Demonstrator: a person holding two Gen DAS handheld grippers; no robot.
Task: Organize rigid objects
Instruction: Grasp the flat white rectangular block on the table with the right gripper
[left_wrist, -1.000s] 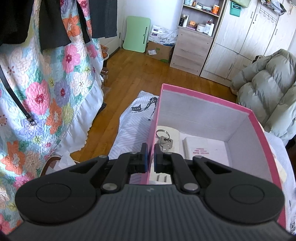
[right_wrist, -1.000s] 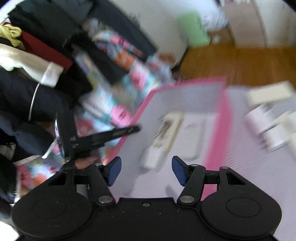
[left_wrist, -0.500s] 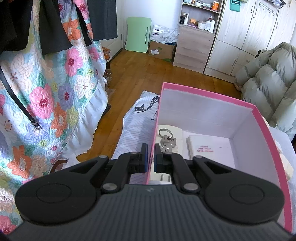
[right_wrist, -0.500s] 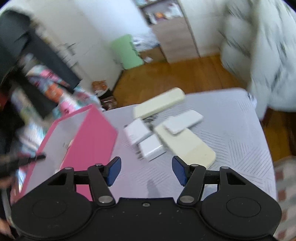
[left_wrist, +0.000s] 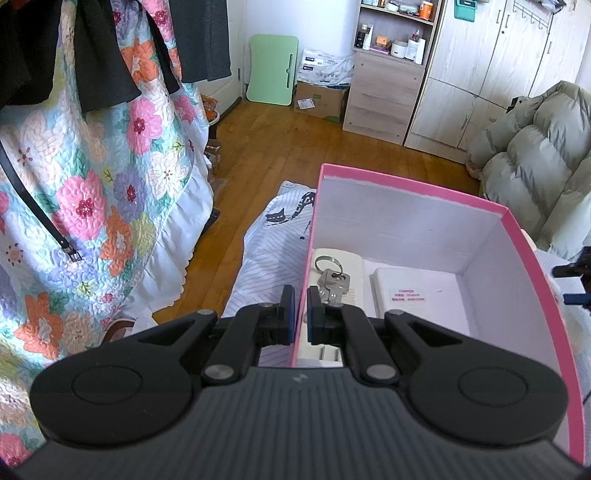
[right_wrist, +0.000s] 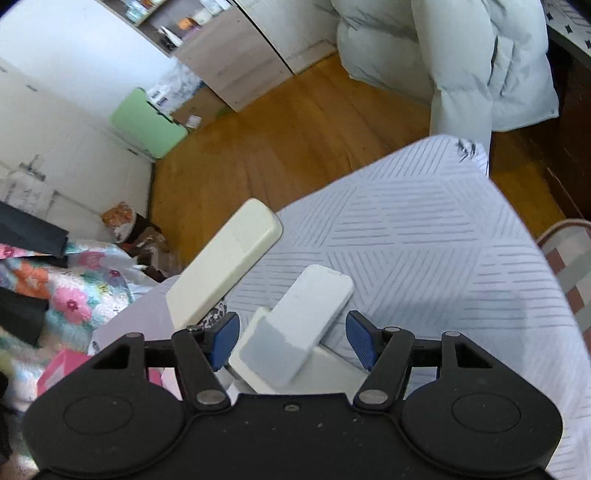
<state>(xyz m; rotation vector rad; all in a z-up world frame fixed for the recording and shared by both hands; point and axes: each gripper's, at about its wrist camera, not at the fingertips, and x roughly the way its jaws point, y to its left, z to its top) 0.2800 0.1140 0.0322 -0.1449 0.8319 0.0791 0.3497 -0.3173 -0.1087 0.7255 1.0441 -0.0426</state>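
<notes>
My left gripper (left_wrist: 301, 314) is shut on the left wall of the pink box (left_wrist: 524, 240). Inside the box lie a cream block (left_wrist: 354, 273) with a key ring and keys (left_wrist: 334, 282) on it, and a white box (left_wrist: 413, 295) with a red label. My right gripper (right_wrist: 293, 341) is open, its blue pads on either side of a pale grey-white flat block (right_wrist: 299, 325) that rests on a cream slab (right_wrist: 332, 373). A longer cream block (right_wrist: 225, 262) lies just left of it. A corner of the pink box shows in the right wrist view (right_wrist: 59, 369).
The objects lie on a table with a grey striped cloth (right_wrist: 424, 240). A floral quilt (left_wrist: 92, 184) hangs at the left. A grey puffer jacket (left_wrist: 535, 158) sits at the right. Wood floor, cabinets and a green board (left_wrist: 273, 70) lie beyond.
My right gripper has swung from the pink box over to the loose blocks and closed in until the pale block sits between its open fingers. My left gripper has kept its hold on the box wall.
</notes>
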